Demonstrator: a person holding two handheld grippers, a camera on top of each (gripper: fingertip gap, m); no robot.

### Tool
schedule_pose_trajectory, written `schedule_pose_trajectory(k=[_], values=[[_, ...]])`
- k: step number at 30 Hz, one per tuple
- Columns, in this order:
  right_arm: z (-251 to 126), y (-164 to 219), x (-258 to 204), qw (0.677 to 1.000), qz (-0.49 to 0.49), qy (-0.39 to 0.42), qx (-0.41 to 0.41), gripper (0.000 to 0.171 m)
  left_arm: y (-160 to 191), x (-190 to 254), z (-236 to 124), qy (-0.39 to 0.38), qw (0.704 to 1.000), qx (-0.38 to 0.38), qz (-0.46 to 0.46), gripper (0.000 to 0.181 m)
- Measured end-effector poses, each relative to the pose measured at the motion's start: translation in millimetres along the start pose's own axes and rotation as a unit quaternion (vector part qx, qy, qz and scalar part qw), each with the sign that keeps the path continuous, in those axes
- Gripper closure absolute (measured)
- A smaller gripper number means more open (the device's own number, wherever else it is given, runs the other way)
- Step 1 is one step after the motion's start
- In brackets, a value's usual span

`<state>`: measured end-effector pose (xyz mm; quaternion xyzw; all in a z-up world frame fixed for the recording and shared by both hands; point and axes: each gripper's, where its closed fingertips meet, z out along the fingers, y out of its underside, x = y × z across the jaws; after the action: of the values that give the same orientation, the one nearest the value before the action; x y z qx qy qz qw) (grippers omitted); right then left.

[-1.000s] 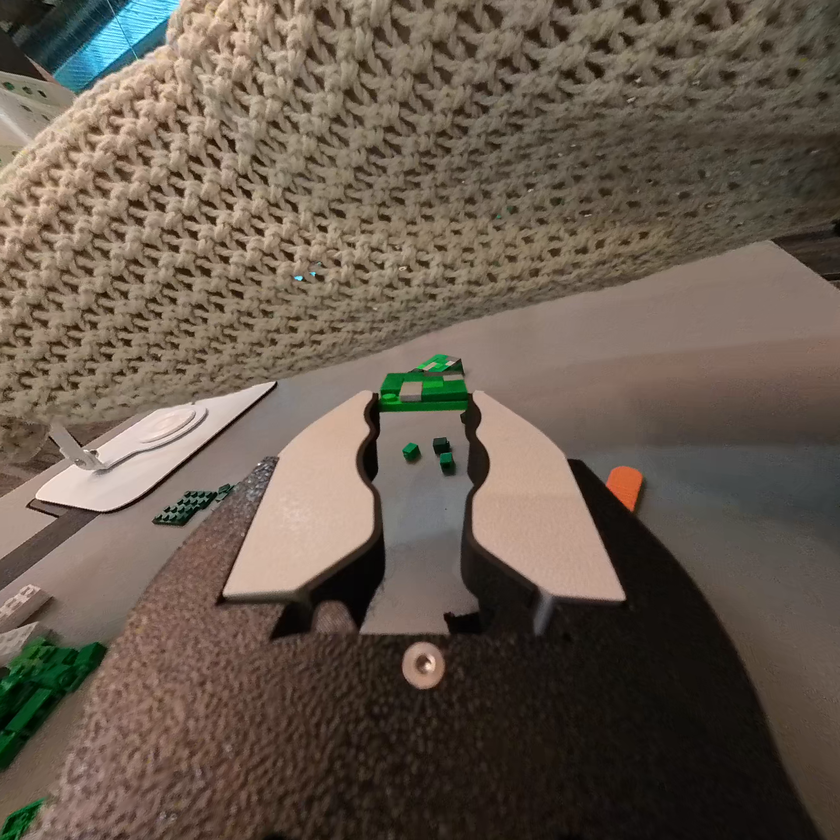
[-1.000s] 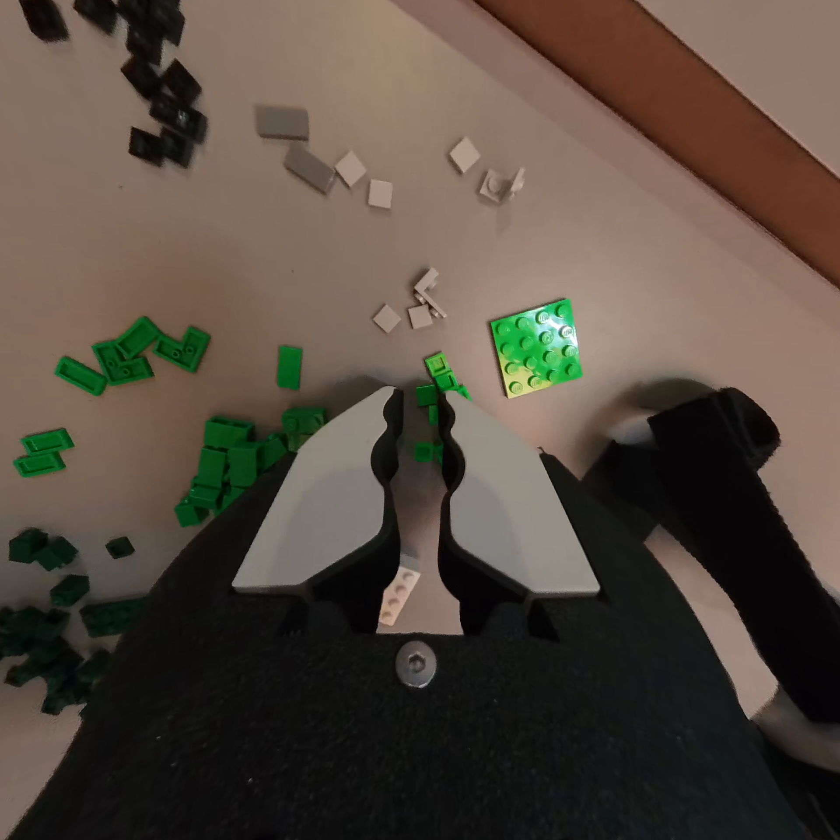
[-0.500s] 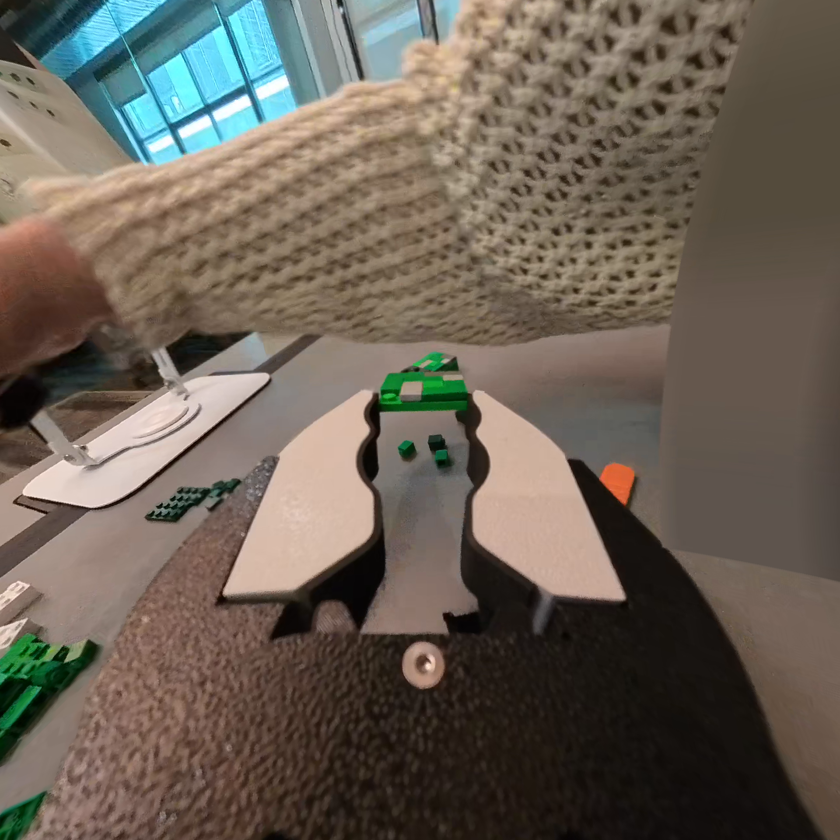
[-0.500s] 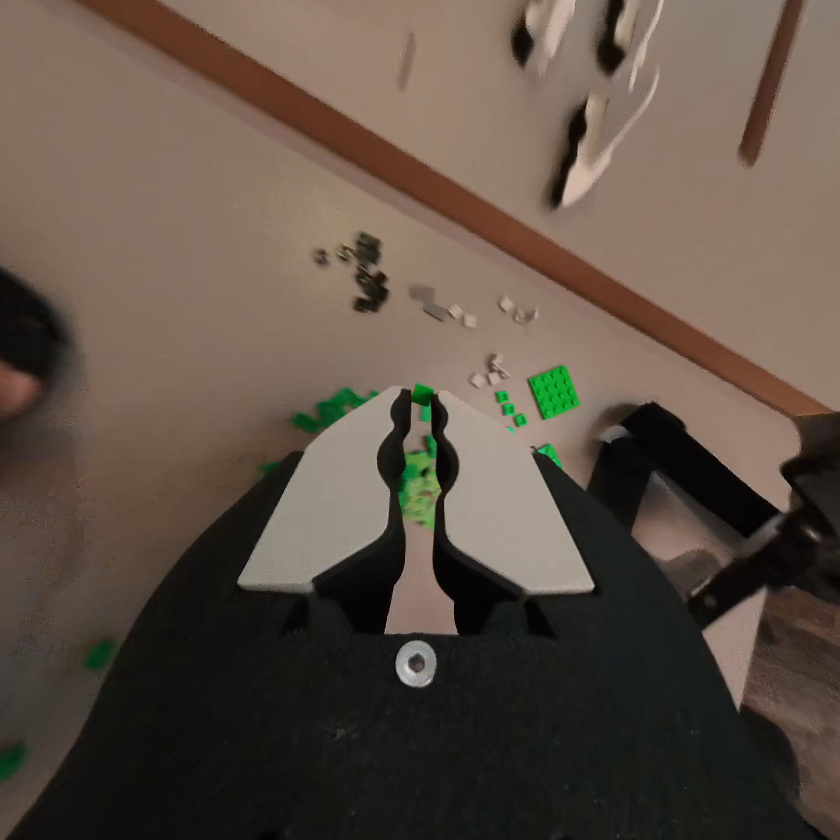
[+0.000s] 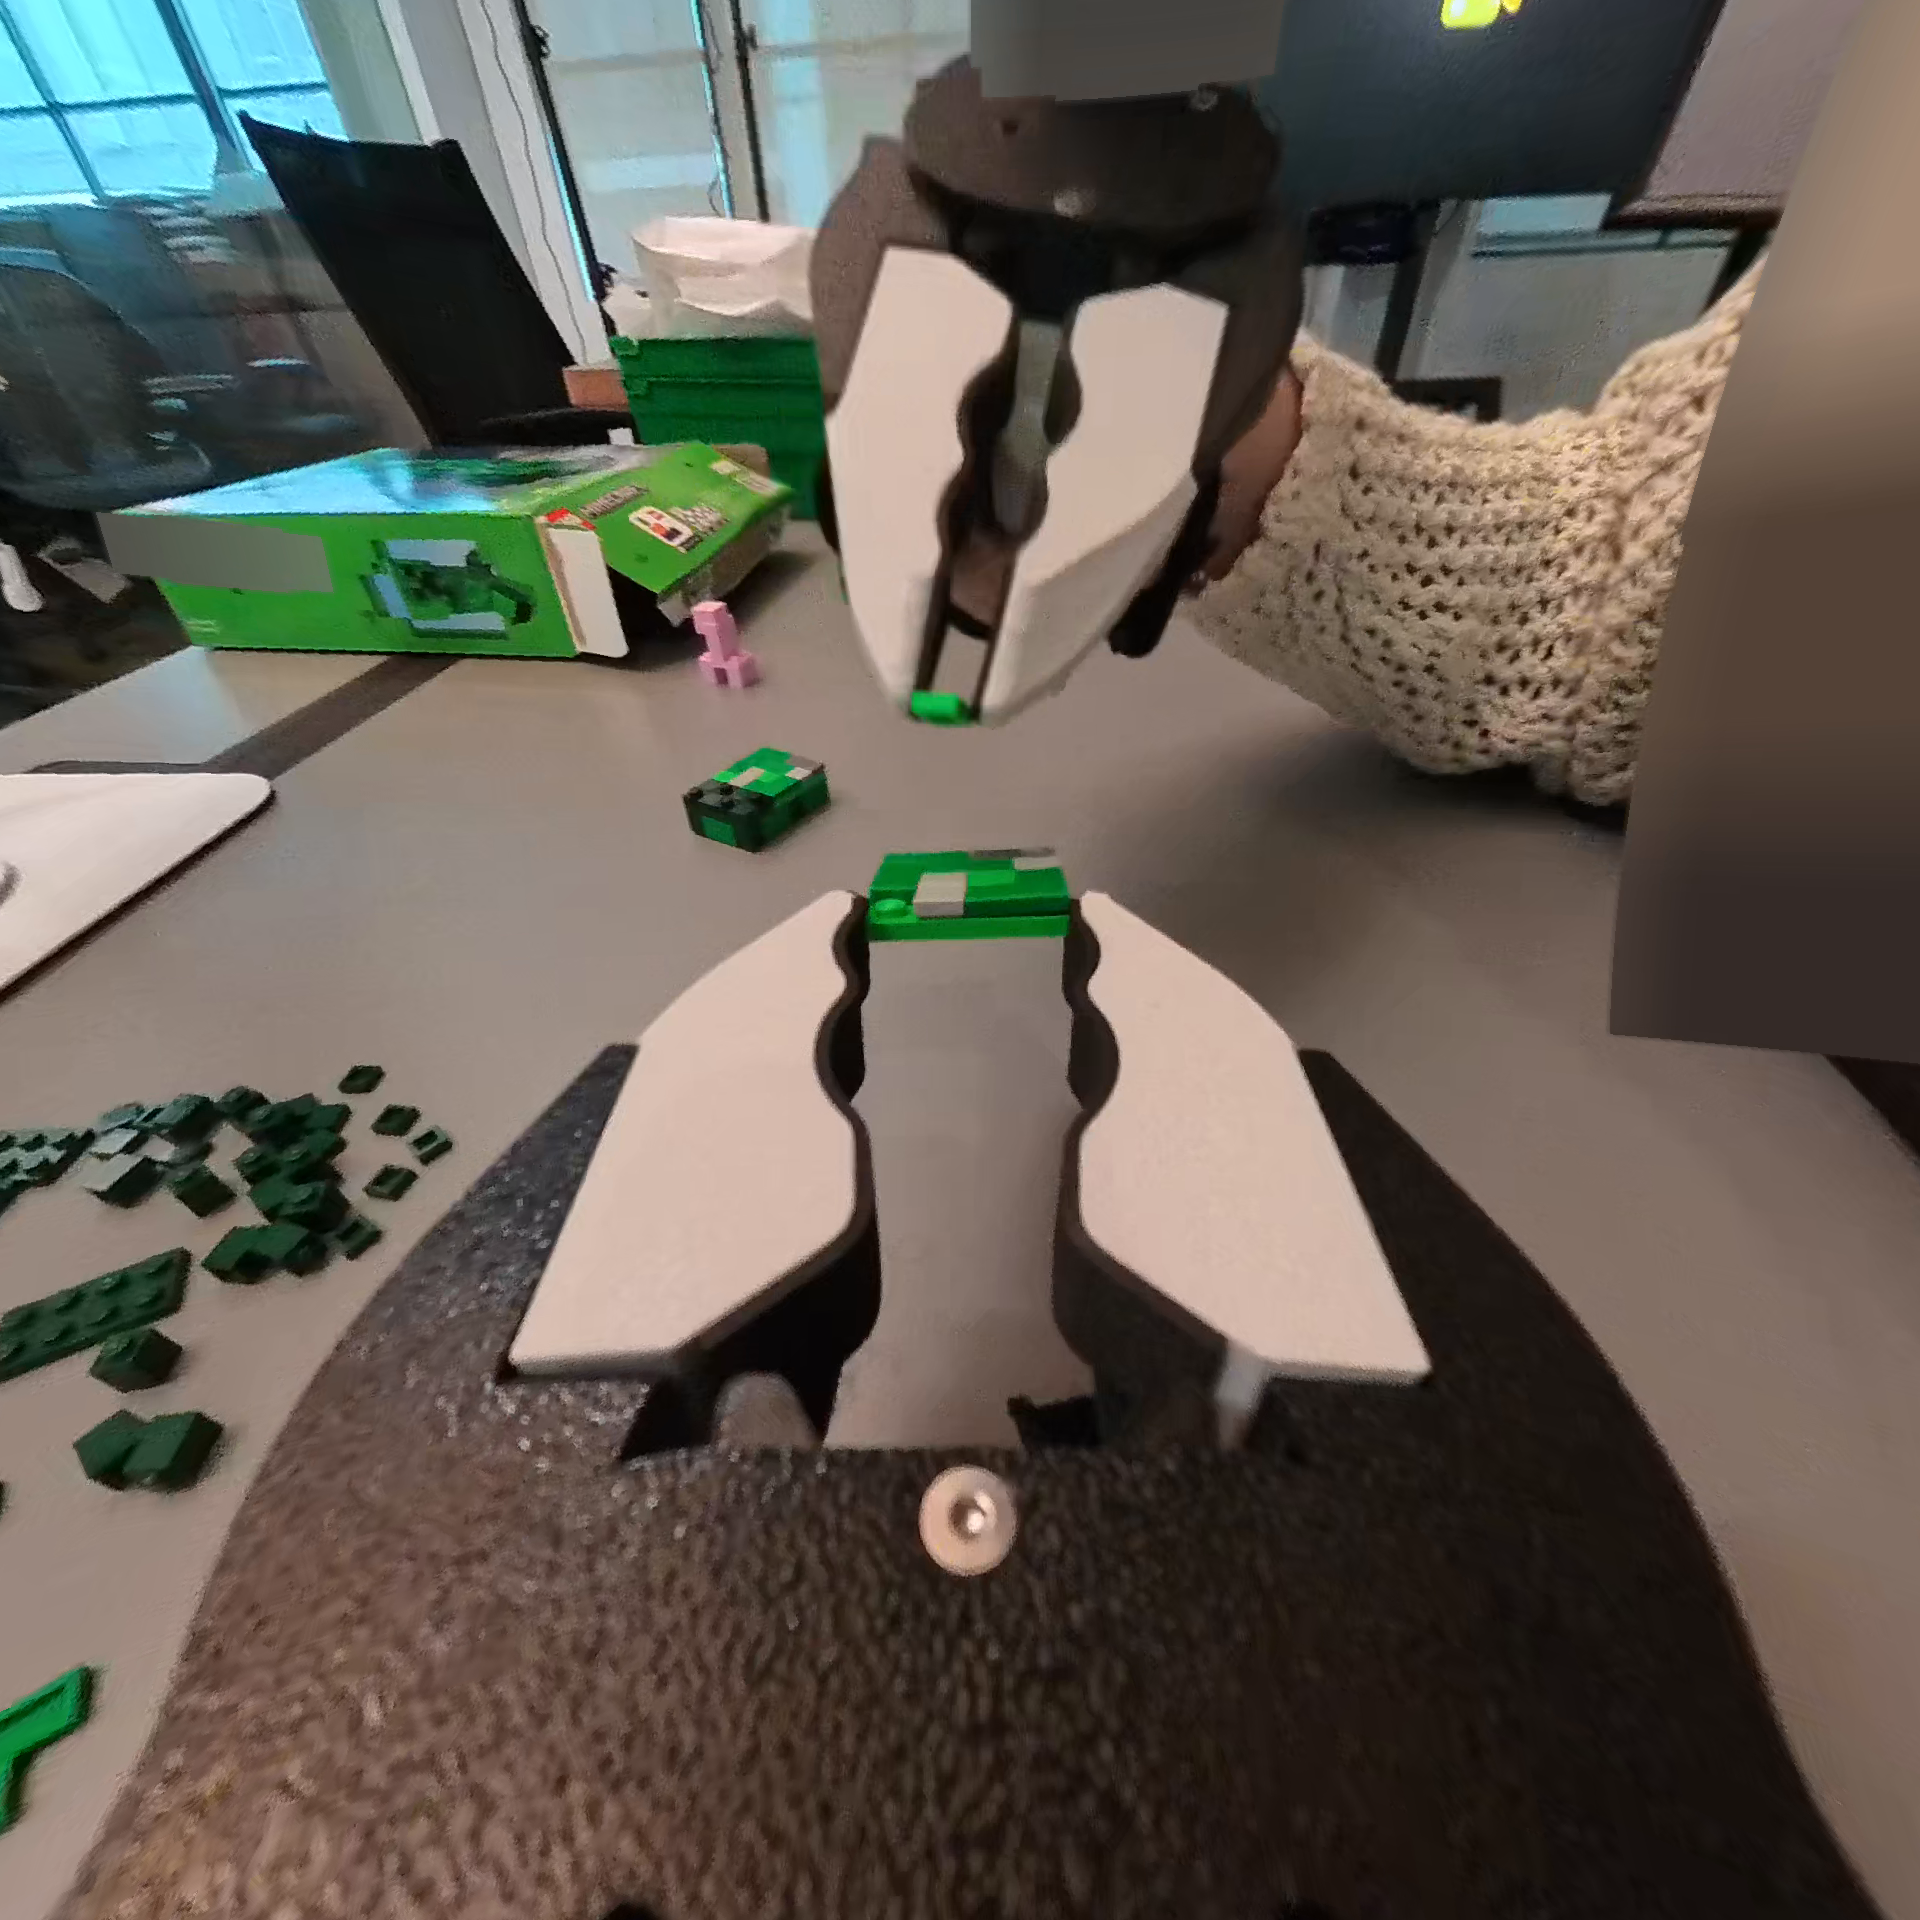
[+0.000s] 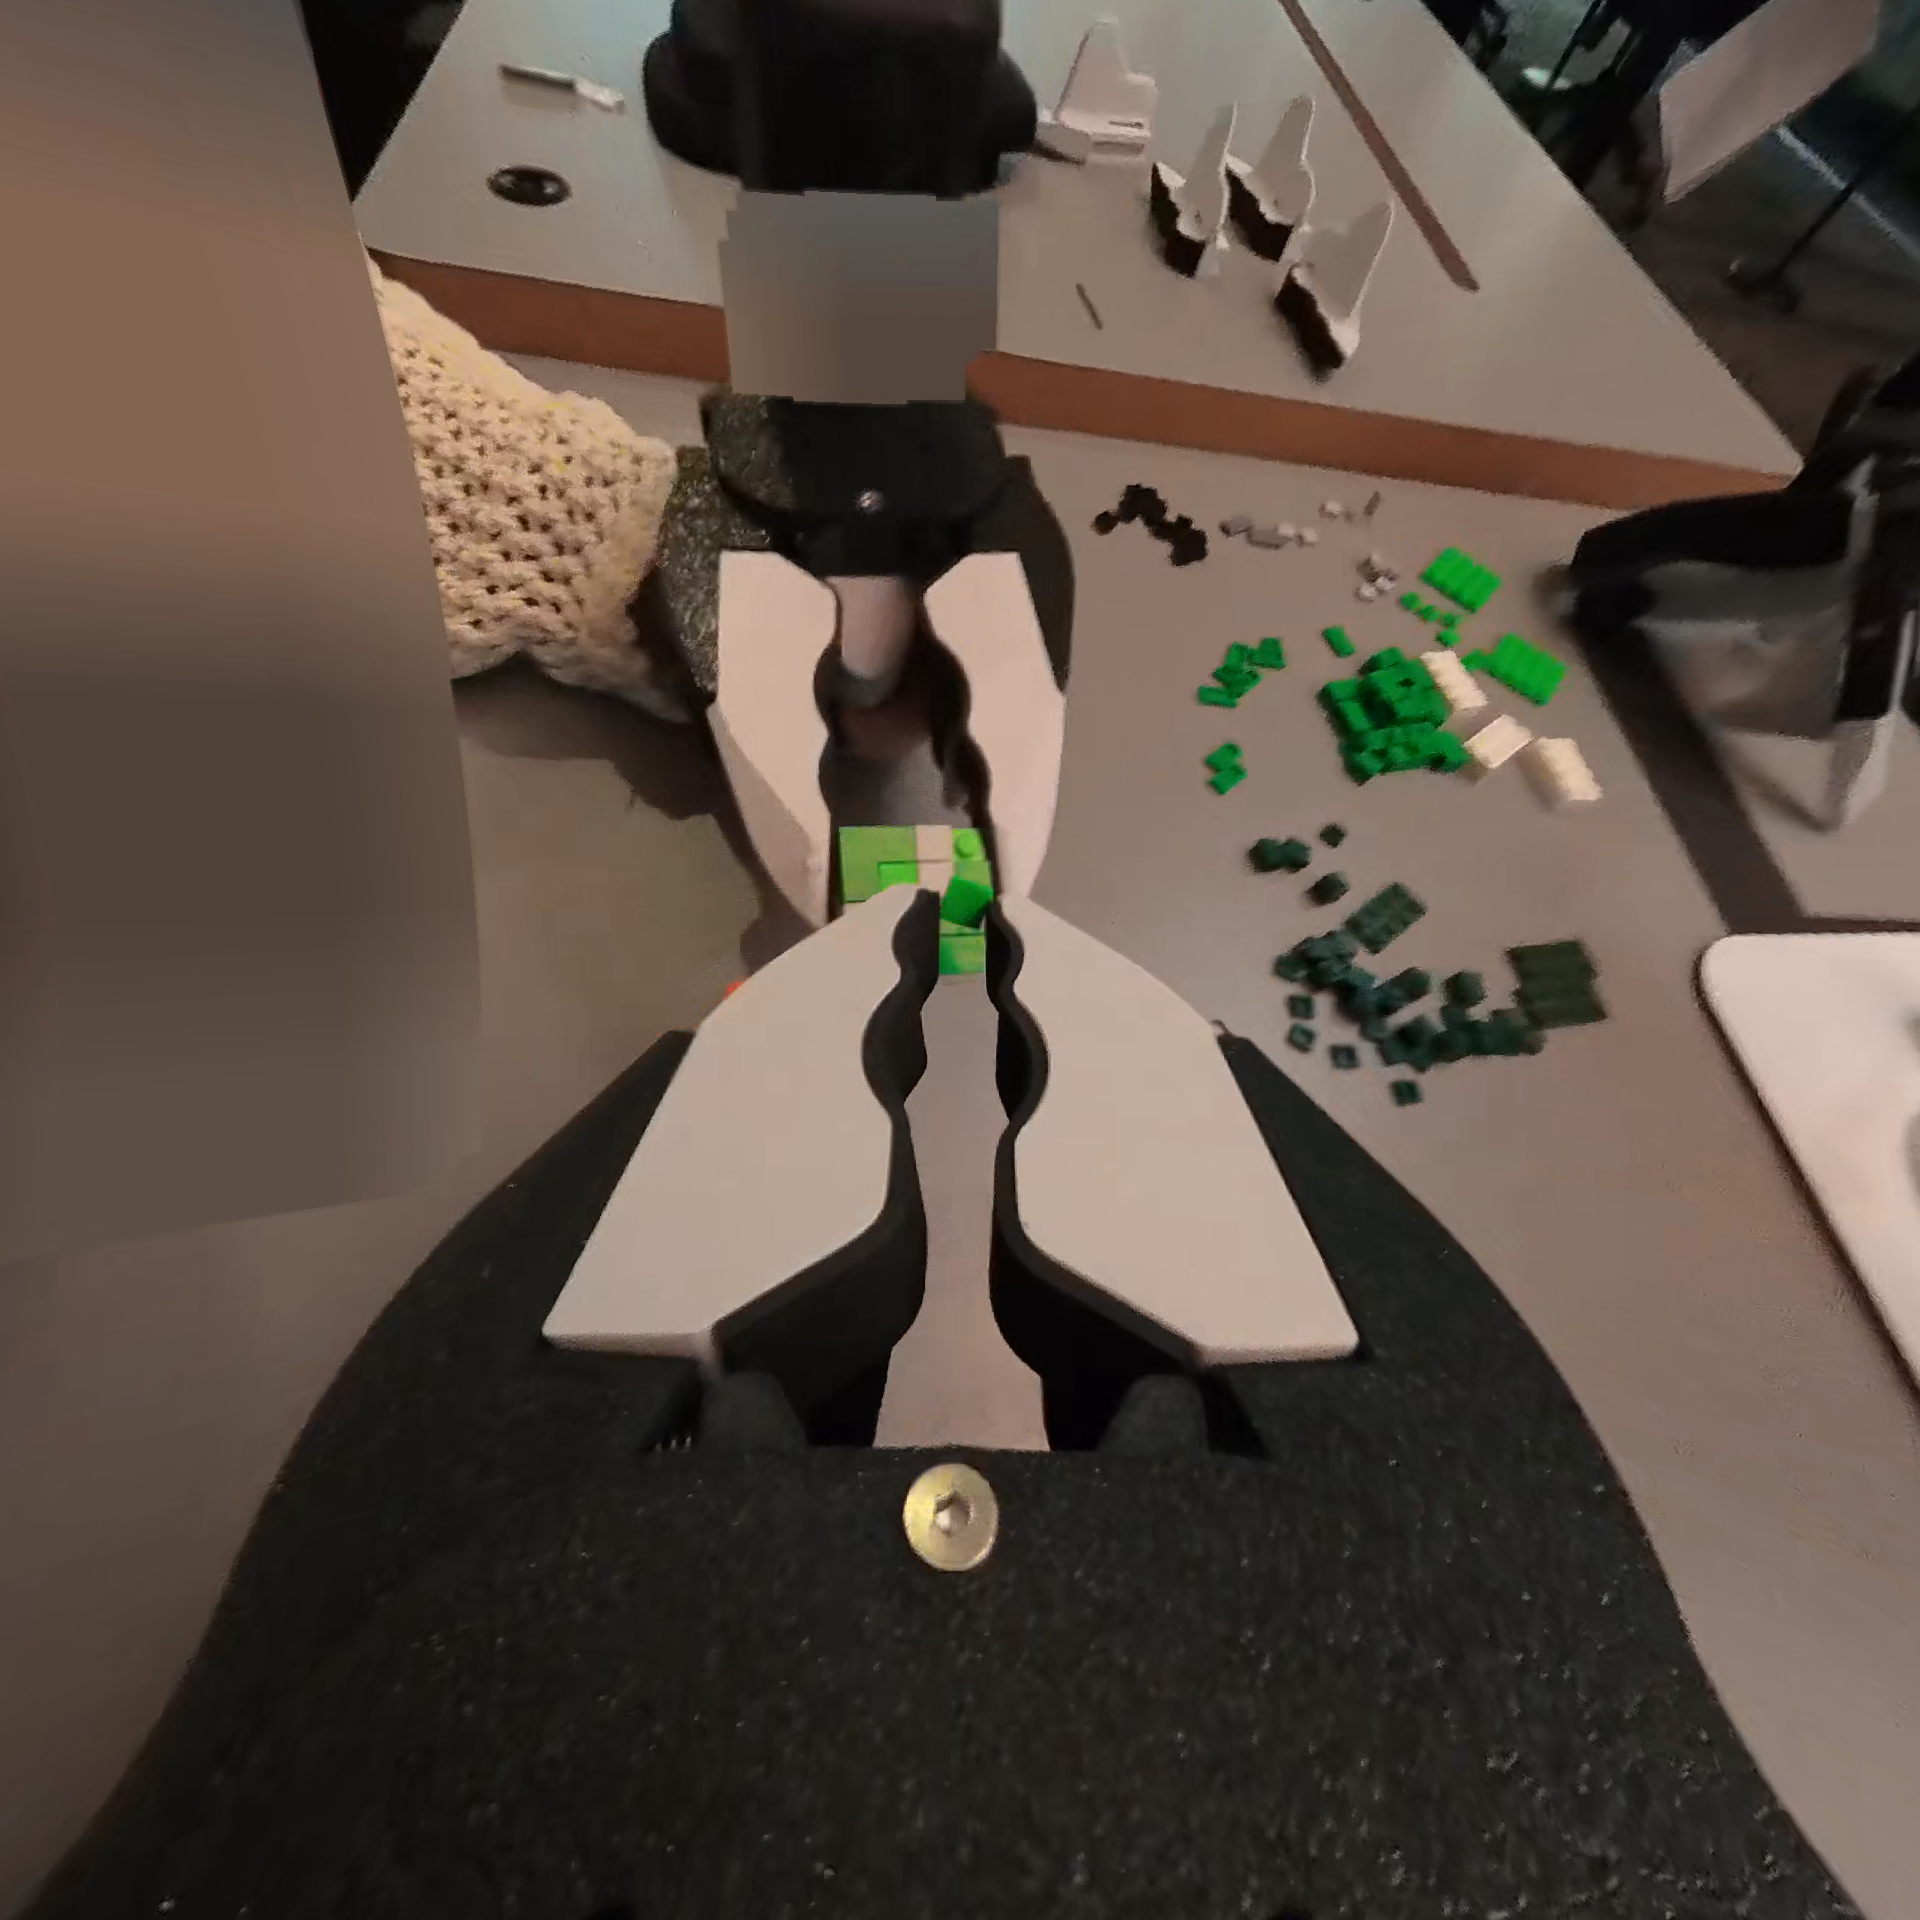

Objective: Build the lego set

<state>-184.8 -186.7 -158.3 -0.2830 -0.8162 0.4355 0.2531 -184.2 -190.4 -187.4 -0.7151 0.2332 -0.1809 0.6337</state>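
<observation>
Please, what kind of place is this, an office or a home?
Most likely an office: a black office chair before large windows, and long grey tables. A toy-set box lies on the work table.

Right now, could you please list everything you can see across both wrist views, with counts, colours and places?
Green plate assembly: one, bright green with grey tiles, between the left fingertips.
Small green piece: one, bright green, pinched in the right gripper's tips.
Small block build: one, green and black, on the table beyond the assembly.
Pink figure: one, by the box.
Set box: one, green, opened, lying far left.
Dark green pieces: many, loose, left side.
Bright green pieces: many, a loose pile.
White bricks: a few, beside that pile.
Black pieces: several, far side.
Table: one, grey.
Knit sleeve: cream.
Left gripper: shut on assembly.
Right gripper: shut on piece.
</observation>
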Motion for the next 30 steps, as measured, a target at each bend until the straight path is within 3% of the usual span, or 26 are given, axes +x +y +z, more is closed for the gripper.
schedule_pose_trajectory(k=[4,9,30], values=[[7.2,0.3,-12.3,0.999,0.027,-0.011,0.038,0.163,10.1,8.1,5.6,0.017,0.999,-0.041,0.017,0.146],[17.6,12.5,-16.7,0.999,0.031,-0.029,-0.001,0.163,22.1,15.4,12.5,0.021,0.995,-0.087,0.053,0.146],[25.3,32.1,-25.4,0.998,-0.026,-0.036,-0.049,0.163,26.3,25.4,13.0,0.063,0.992,-0.101,0.047,0.146]])
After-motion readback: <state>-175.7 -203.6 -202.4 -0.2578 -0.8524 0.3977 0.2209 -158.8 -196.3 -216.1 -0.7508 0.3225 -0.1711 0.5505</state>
